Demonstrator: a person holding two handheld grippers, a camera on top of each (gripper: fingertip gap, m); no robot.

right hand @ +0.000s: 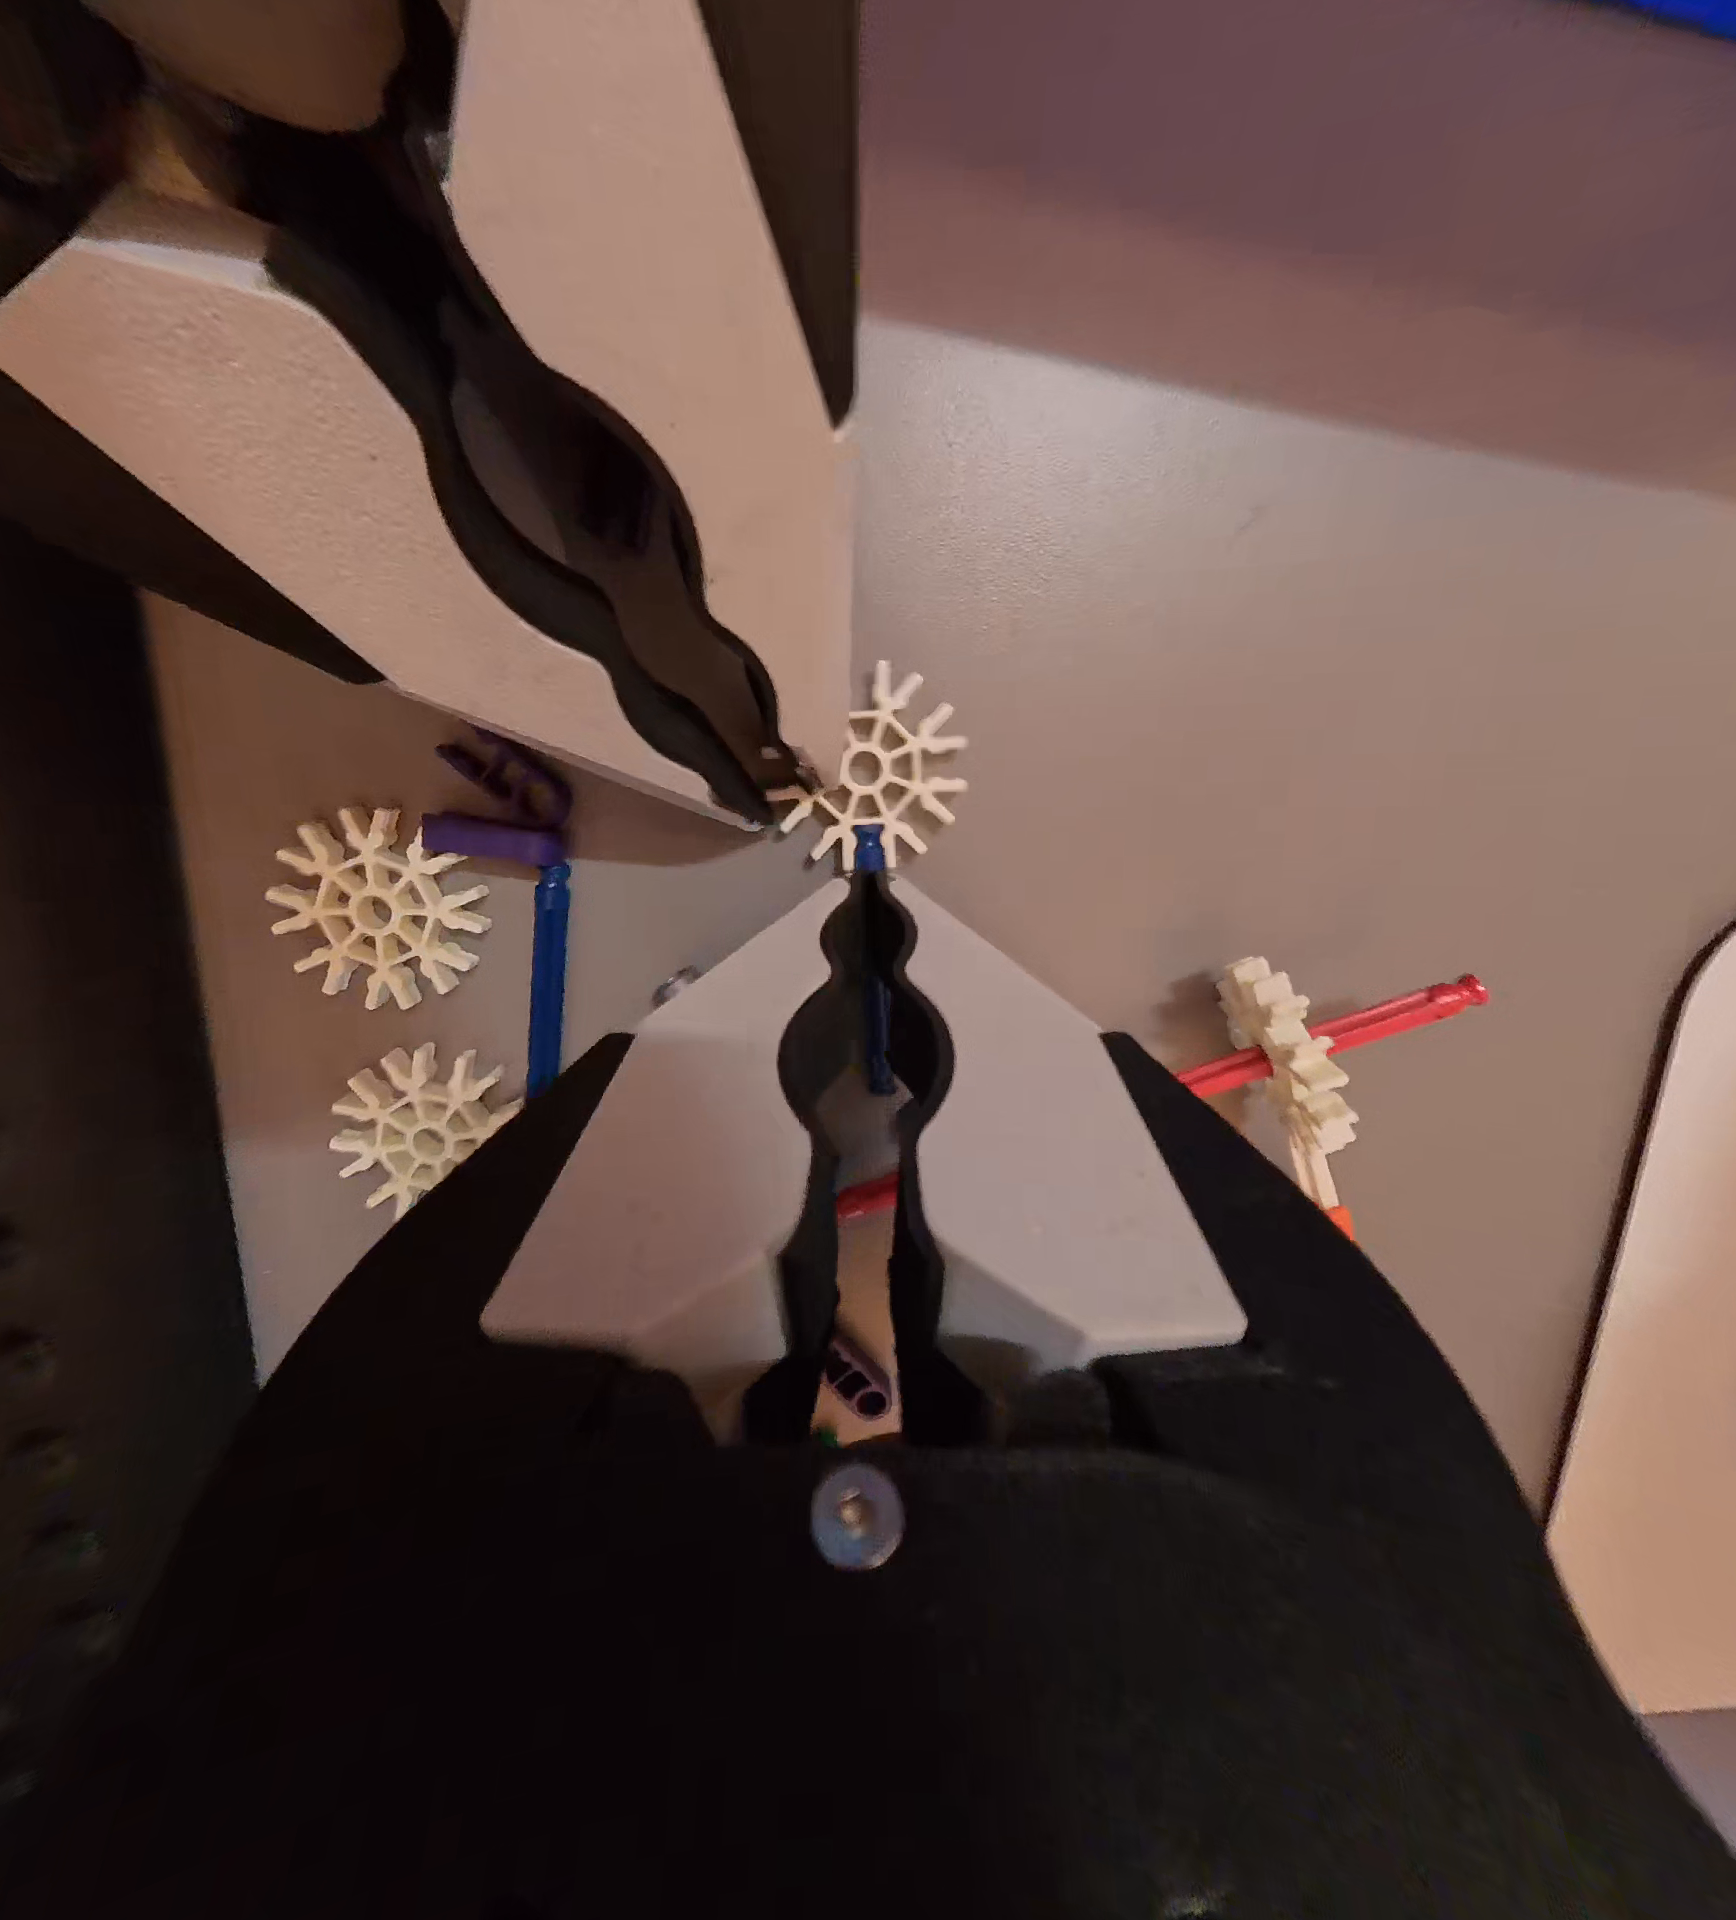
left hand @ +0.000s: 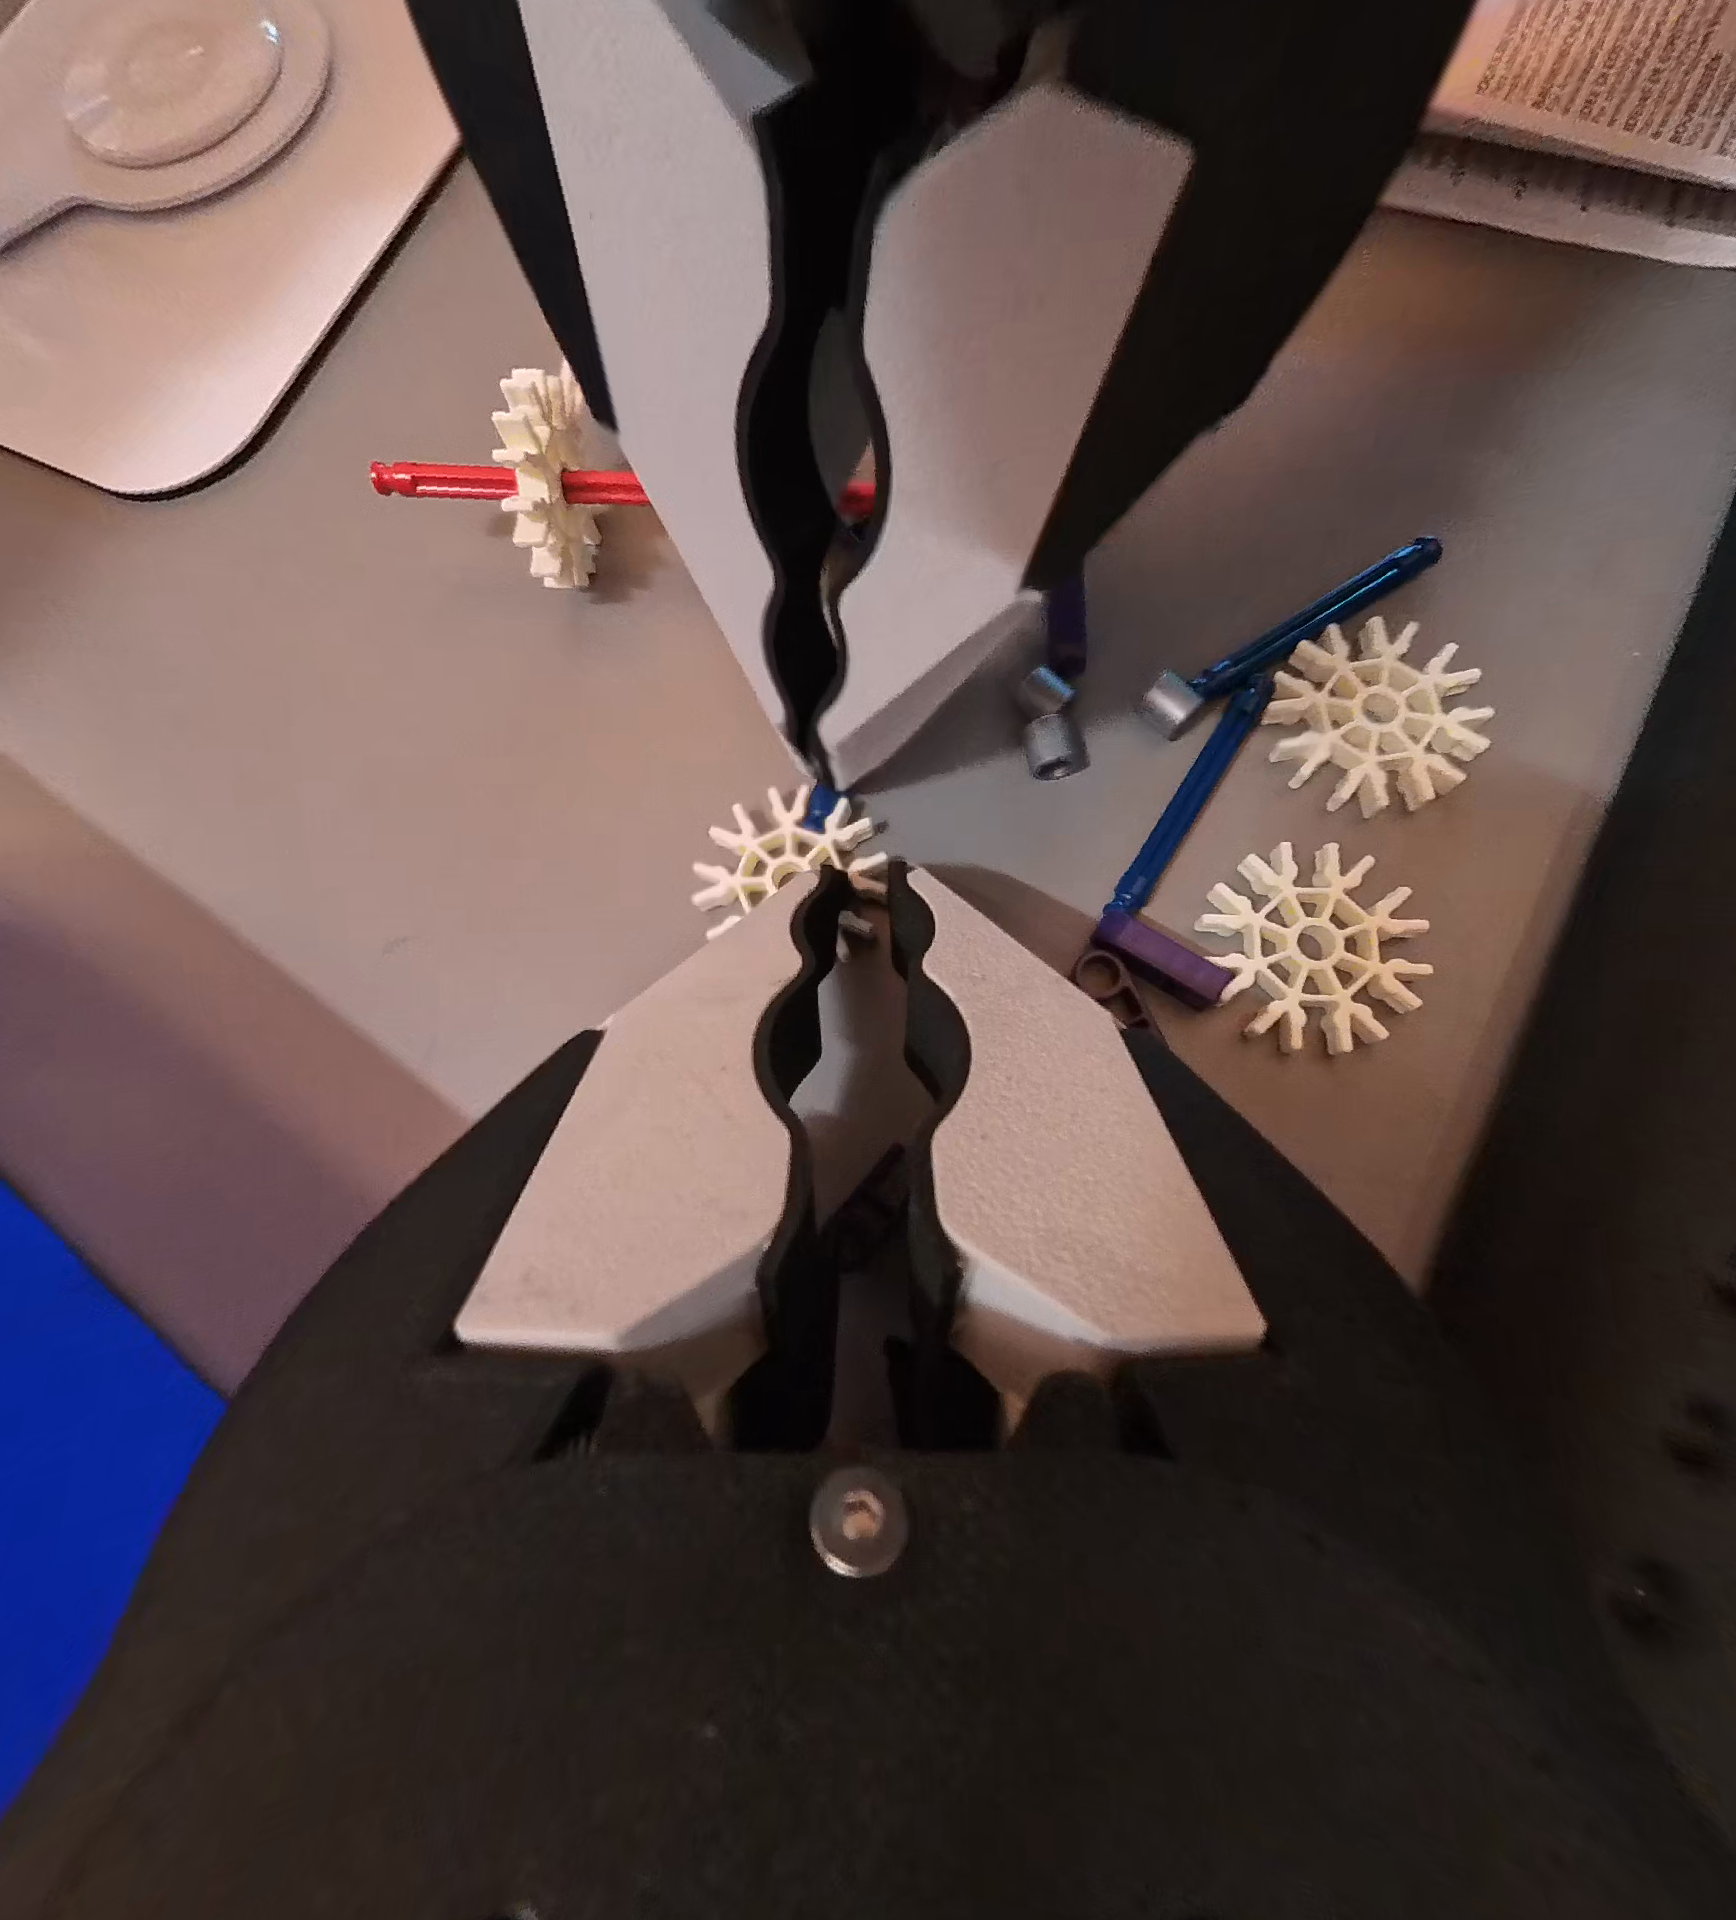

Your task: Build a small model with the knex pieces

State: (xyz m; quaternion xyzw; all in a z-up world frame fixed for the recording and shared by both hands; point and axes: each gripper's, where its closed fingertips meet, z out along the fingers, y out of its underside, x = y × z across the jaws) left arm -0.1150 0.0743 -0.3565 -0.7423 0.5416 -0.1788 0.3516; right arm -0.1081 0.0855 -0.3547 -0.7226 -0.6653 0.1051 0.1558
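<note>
My left gripper (left hand: 859, 883) is shut on the rim of a white snowflake-shaped connector (left hand: 770, 862), held just above the grey table. My right gripper (right hand: 869, 883) is shut on a short blue rod (right hand: 879, 1029). The rod's tip sits in a slot of the same connector (right hand: 885, 774). In the left wrist view the right gripper (left hand: 822, 764) comes in from the top, and the rod end (left hand: 828, 800) meets the connector. In the right wrist view the left gripper (right hand: 765, 795) comes in from the upper left and pinches the connector's edge.
Two loose white connectors (left hand: 1378, 717) (left hand: 1311, 945), blue rods (left hand: 1186, 800), a purple connector (left hand: 1155, 961) and grey spacers (left hand: 1051, 717) lie to the right. A red rod through stacked white connectors (left hand: 542, 478) lies at the left. A grey base plate (left hand: 116, 260) and printed paper (left hand: 1622, 94) lie beyond.
</note>
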